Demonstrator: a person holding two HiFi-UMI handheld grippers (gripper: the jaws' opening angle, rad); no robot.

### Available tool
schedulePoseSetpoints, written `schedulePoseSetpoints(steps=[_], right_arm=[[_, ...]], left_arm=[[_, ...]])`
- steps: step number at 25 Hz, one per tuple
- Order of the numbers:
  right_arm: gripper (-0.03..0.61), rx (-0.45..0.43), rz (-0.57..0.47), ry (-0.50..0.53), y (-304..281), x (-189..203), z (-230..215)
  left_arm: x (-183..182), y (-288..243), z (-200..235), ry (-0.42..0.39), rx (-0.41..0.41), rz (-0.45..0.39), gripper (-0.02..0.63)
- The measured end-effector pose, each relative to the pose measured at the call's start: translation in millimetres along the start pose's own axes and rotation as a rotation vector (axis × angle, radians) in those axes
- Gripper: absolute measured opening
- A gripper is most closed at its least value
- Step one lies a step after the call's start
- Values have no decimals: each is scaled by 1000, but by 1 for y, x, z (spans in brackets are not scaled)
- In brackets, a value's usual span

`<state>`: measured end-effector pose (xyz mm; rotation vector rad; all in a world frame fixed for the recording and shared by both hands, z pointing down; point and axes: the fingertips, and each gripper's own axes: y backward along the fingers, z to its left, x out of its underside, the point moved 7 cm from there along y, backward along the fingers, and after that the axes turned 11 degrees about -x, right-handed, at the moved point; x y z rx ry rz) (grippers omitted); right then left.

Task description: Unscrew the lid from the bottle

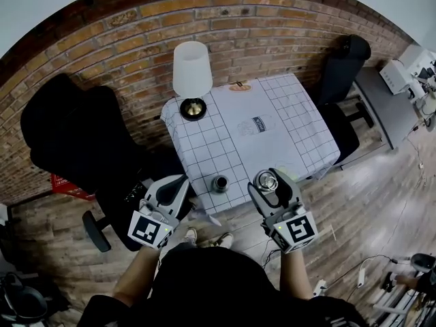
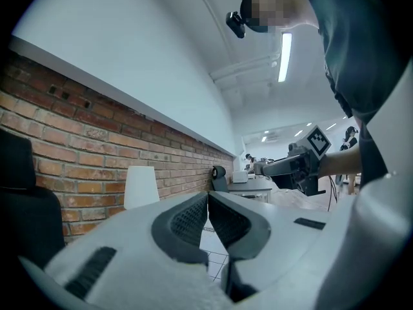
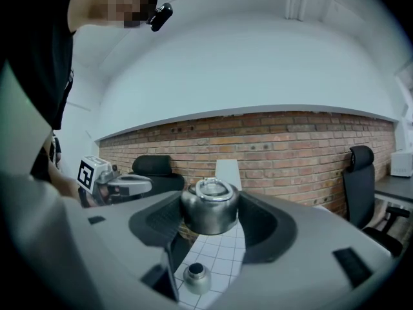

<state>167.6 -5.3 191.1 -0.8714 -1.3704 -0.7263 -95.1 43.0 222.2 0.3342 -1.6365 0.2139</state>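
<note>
Jaws of right gripper (image 3: 210,202) are clamped on the metal lid (image 3: 208,217), which is held up, apart from the bottle (image 1: 219,183). Bottle stands open-mouthed near the front edge of the table (image 1: 272,107). Left gripper (image 2: 208,197) has its jaws together, empty, beside the table's left corner. Judgement: unscrewing looks done. Next move is to lower the lid onto the cloth beside the bottle, then release.

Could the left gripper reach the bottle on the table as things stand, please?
Probably yes: the bottle stands near the table's front edge, and nothing lies between it and the left gripper, though its shut fingers must open first.
</note>
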Motion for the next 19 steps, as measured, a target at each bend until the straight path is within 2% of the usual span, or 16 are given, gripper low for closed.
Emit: schedulePoseSetpoints(steps=[19], right_arm=[[264,14,19,38,-2,-6,13]], left_arm=[[4,3,-7,10,25,9,26]])
